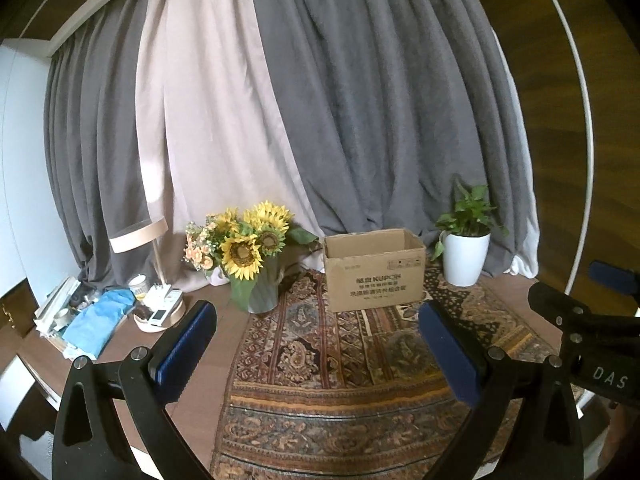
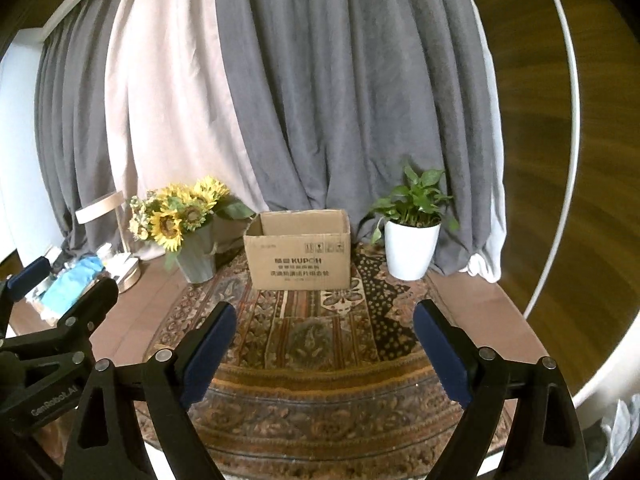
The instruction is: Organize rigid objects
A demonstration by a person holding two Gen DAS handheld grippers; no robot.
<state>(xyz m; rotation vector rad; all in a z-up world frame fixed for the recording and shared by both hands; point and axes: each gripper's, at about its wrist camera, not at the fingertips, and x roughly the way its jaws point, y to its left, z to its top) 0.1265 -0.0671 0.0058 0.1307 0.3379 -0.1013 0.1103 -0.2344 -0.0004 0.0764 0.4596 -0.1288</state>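
An open cardboard box (image 1: 374,270) stands upright at the back of a patterned cloth (image 1: 340,364) on a round table; it also shows in the right wrist view (image 2: 298,254). Its inside is hidden. My left gripper (image 1: 318,314) is open and empty, held above the cloth in front of the box. My right gripper (image 2: 324,316) is open and empty, also in front of the box. Each gripper shows at the edge of the other's view: the right one (image 1: 592,308) and the left one (image 2: 60,300).
A grey vase of sunflowers (image 1: 250,254) stands left of the box, a white potted plant (image 1: 466,250) to its right. A lamp (image 1: 152,264), a blue cloth (image 1: 100,322) and small clutter sit at far left. Curtains (image 1: 320,120) hang behind.
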